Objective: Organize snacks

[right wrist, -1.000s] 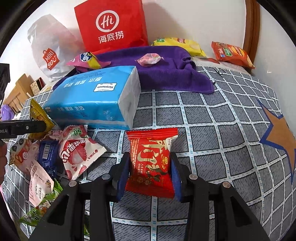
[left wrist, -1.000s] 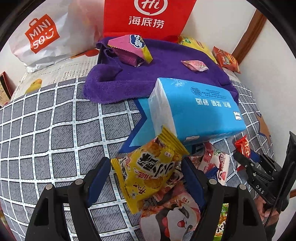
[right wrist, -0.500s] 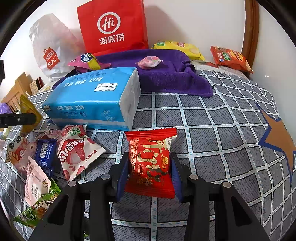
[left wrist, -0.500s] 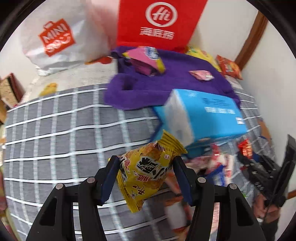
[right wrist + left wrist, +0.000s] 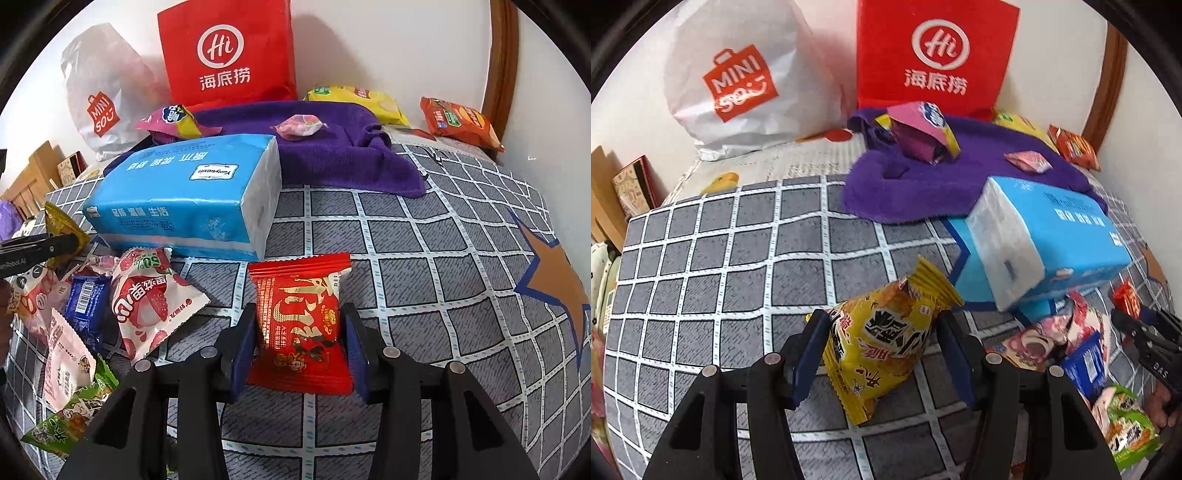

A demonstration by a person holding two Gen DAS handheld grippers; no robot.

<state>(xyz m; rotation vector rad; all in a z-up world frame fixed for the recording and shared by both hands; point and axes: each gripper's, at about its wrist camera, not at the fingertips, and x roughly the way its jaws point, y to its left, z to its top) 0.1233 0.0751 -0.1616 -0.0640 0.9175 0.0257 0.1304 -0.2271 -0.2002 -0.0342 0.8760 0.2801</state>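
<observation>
My left gripper [image 5: 881, 325] is shut on a yellow snack packet [image 5: 886, 343], which it holds tilted over the grey checked bedcover [image 5: 720, 266], left of the snack heap. In the right wrist view the same packet [image 5: 62, 225] shows at the far left. My right gripper [image 5: 299, 314] points down at a red snack packet [image 5: 299, 317] that lies flat on the cover. Its jaws are opening, the packet lies between them, and a thin gap shows at the right pad. In the left wrist view the right gripper [image 5: 1141, 332] shows at the right edge.
A blue tissue pack [image 5: 184, 199] lies mid-bed, with a heap of loose snacks [image 5: 140, 302] in front of it. Behind is a purple towel [image 5: 351, 147] bearing a pink-yellow packet [image 5: 923, 129] and a small pink sweet [image 5: 299, 125]. A red paper bag [image 5: 934, 55] and a white bag [image 5: 738, 85] lean on the wall.
My left gripper closed on the yellow packet and carried it left, away from the heap. The right jaws widened slightly around the red packet, which stays on the cover.
</observation>
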